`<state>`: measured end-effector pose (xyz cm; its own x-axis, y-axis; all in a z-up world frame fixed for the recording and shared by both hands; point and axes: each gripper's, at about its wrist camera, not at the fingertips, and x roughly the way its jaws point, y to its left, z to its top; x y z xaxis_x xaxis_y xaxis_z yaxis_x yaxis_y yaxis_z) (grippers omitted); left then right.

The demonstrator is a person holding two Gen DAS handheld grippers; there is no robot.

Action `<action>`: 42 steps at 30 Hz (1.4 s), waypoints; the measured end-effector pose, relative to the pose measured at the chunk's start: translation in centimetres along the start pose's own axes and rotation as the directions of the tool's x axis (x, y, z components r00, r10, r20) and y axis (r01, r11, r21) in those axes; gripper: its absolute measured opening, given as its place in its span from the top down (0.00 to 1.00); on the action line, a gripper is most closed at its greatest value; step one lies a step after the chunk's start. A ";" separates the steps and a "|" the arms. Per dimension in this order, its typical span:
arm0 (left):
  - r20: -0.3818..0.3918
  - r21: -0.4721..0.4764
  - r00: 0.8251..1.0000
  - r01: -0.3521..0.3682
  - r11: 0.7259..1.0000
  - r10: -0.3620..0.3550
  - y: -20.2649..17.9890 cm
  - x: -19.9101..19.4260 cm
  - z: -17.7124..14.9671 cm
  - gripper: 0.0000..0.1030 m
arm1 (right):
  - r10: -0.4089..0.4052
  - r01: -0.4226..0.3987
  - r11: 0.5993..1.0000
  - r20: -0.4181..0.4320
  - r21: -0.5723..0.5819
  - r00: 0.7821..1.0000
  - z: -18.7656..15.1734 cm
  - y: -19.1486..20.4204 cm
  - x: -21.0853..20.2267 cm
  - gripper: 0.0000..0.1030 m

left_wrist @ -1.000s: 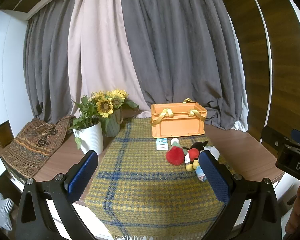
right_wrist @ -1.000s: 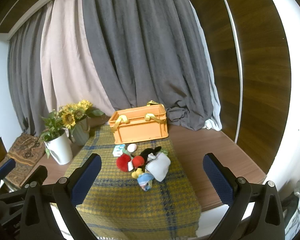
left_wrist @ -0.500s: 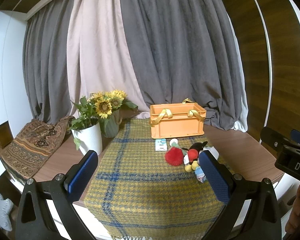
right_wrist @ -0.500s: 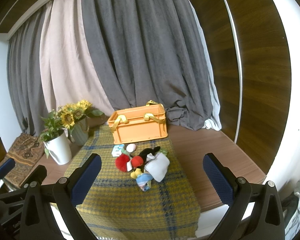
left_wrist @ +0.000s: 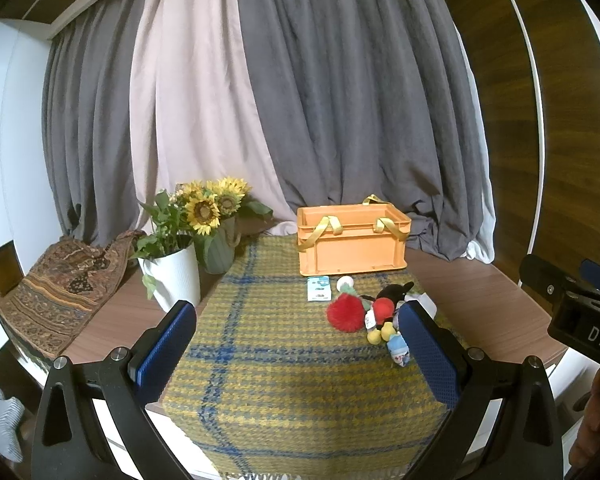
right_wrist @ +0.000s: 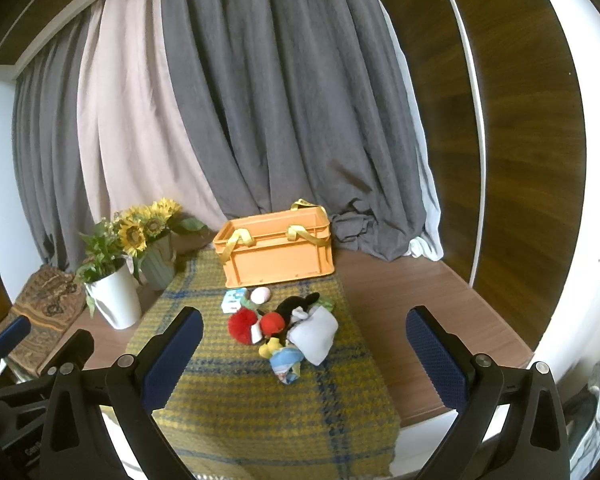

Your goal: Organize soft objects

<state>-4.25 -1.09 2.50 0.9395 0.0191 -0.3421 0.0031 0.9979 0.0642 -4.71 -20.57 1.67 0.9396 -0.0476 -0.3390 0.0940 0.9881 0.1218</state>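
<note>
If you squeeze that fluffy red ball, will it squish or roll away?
The fluffy red ball looks like a fuzzy pom-pom, so it would probably squash between the jaws and weigh little. Being round, it might roll if nudged, though the woven cloth and the toys touching it would likely slow it.

We see soft toys (right_wrist: pixel 284 330) heaped on a plaid cloth (right_wrist: pixel 260 408), red pompom (right_wrist: pixel 242 325) leftmost, white pouch (right_wrist: pixel 315 334) rightmost, open orange crate (right_wrist: pixel 278 250) just behind
</note>
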 end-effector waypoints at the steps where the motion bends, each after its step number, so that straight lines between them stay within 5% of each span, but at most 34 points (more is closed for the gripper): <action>1: 0.000 0.001 1.000 0.001 1.000 -0.001 -0.1 0.1 0.0 0.00 | 0.001 -0.001 1.000 0.000 0.001 1.000 -0.1 0.0 0.0 0.00; 13: -0.020 0.017 0.999 0.038 0.999 -0.037 0.4 3.0 0.1 0.00 | -0.023 0.024 1.000 -0.034 0.020 0.999 -0.2 -0.1 2.7 0.00; 24: -0.066 0.072 0.985 0.164 0.984 -0.160 1.5 10.5 1.9 0.01 | -0.093 0.102 0.990 -0.088 0.094 0.992 0.0 1.2 8.5 0.00; 42: -0.231 0.153 0.897 0.417 0.896 -0.377 0.8 24.9 1.0 0.11 | -0.288 0.327 0.924 -0.205 0.198 0.936 -2.3 3.2 18.2 0.09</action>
<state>19.49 0.13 -5.06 0.7623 -0.3454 -0.5474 0.4466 0.8928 0.0585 11.92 -17.98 -6.21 0.7846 -0.2987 -0.5432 0.4596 0.8684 0.1864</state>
